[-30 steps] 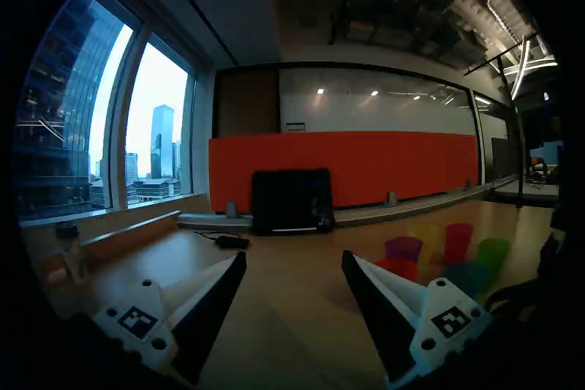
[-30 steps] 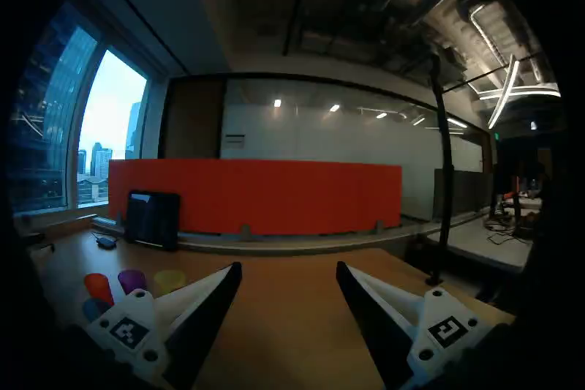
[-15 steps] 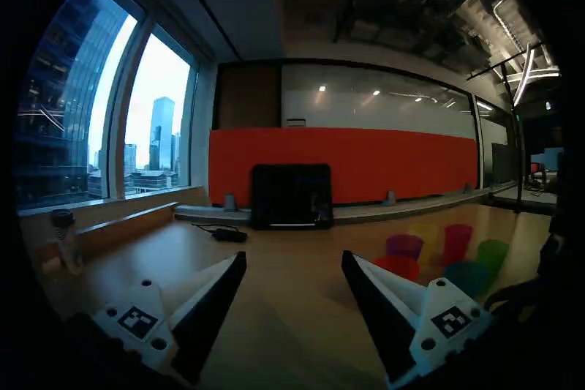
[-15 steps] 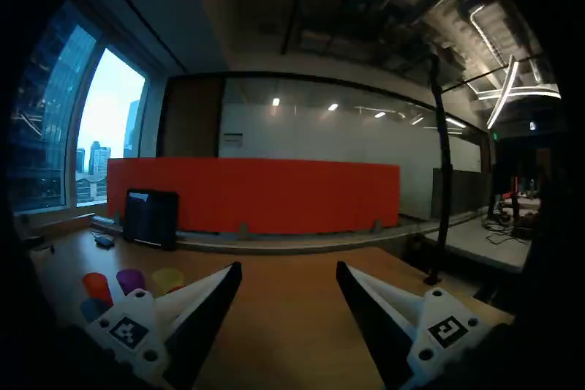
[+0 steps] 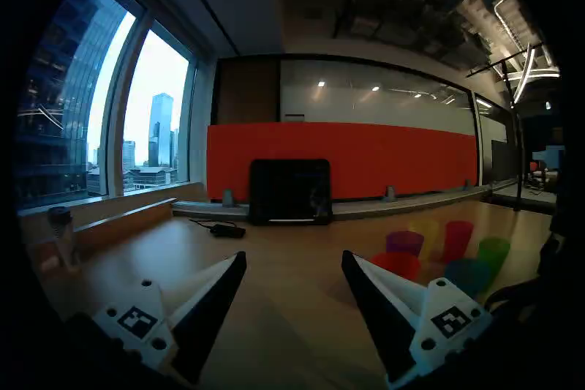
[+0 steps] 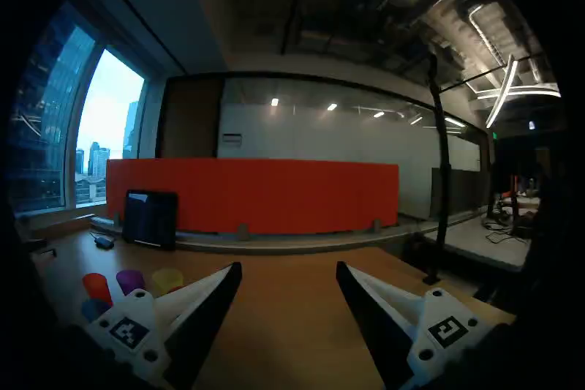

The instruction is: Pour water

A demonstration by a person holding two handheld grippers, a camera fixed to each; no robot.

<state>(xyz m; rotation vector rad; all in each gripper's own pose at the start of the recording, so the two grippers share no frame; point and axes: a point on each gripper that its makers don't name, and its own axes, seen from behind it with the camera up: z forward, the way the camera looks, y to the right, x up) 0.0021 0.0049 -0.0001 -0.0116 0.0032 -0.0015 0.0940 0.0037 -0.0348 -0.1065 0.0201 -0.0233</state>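
While both pairs of fingers stood spread with nothing between them, the left gripper (image 5: 292, 254) and the right gripper (image 6: 287, 265) hung low over the bare wooden tabletop (image 5: 292, 331).

Nearest the left gripper, just past its right finger, a cluster of coloured cups sat close together: a red cup (image 5: 395, 264) in front, a teal cup (image 5: 468, 273) beside it, then a purple cup (image 5: 404, 242), a green cup (image 5: 493, 251), a pink cup (image 5: 458, 238) and a yellow cup (image 5: 424, 230) behind. In the right gripper view the same group showed to the left of that gripper's left finger.

They looked like thin plastic — light, easy to tip or skid, and likely to flex if squeezed. A gentle pinch on the wall at about mid-height would probably suit best.

Well apart, far to the left by the window ledge, stood what looked like a small clear bottle (image 5: 60, 233) with a dark cap; whether it held water I cannot tell. If full, it would be heavier and smooth, so a firm hold around its body seemed wisest.

Farther back were a dark screen (image 5: 290, 191) and an orange partition (image 5: 365, 159).
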